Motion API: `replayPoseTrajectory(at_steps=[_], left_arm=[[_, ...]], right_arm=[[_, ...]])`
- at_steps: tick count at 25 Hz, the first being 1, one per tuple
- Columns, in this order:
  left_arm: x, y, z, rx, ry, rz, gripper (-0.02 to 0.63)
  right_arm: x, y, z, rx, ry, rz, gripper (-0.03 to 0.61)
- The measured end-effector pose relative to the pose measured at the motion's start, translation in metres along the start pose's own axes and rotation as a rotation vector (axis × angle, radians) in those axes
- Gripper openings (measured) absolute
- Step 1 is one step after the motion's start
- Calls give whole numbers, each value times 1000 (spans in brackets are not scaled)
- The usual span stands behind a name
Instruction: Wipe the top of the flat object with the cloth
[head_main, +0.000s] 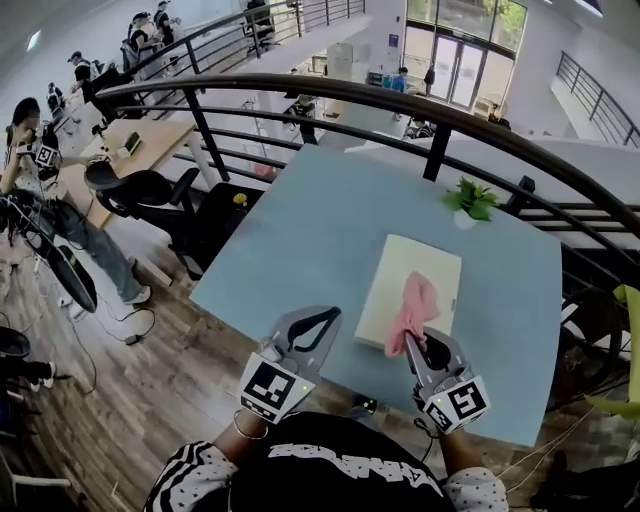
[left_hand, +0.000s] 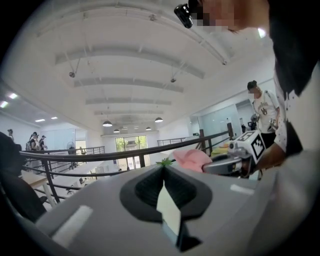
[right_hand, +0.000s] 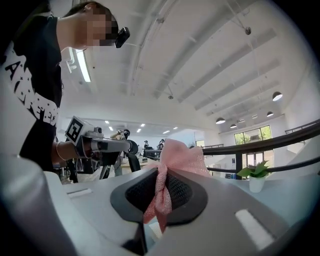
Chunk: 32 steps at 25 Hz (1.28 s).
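Jaws: right gripper pinches cloth, left gripper closed, empty | flat object lies ahead, nearer right.

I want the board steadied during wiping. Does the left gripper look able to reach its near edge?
Probably yes: the left gripper hangs empty beside the board, with only bare table between them.

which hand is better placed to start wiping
Right: the right tongs are shut on the pink cloth, over the flat object. The left tongs are shut, empty, beside it.
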<state>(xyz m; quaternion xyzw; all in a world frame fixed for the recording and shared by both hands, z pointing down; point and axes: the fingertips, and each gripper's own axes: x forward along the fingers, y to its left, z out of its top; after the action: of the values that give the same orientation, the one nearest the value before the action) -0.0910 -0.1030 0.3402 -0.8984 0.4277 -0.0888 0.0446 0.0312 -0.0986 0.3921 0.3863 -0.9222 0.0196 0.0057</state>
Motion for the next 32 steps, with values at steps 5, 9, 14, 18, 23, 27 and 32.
replayPoseTrajectory(at_steps=[5, 9, 14, 18, 23, 27, 32], left_arm=[[23, -7, 1, 22, 44, 85, 0], [37, 3, 2, 27, 59, 154, 0], [50, 11, -11, 14, 101, 215, 0], [61, 14, -19, 12, 126, 238, 0], [79, 19, -26, -10, 120, 260, 0], [98, 31, -32, -39, 120, 236, 0], [115, 53, -40, -38, 114, 199, 0]], right_arm=[[-2, -47, -13, -22, 27, 40, 23], [14, -79, -23, -33, 38, 80, 23], [35, -111, -46, -61, 76, 121, 23], [57, -121, -61, -159, 134, 170, 29], [82, -140, -74, -242, 189, 194, 32], [115, -156, -85, -276, 234, 203, 32], [149, -176, -106, -326, 337, 214, 32]])
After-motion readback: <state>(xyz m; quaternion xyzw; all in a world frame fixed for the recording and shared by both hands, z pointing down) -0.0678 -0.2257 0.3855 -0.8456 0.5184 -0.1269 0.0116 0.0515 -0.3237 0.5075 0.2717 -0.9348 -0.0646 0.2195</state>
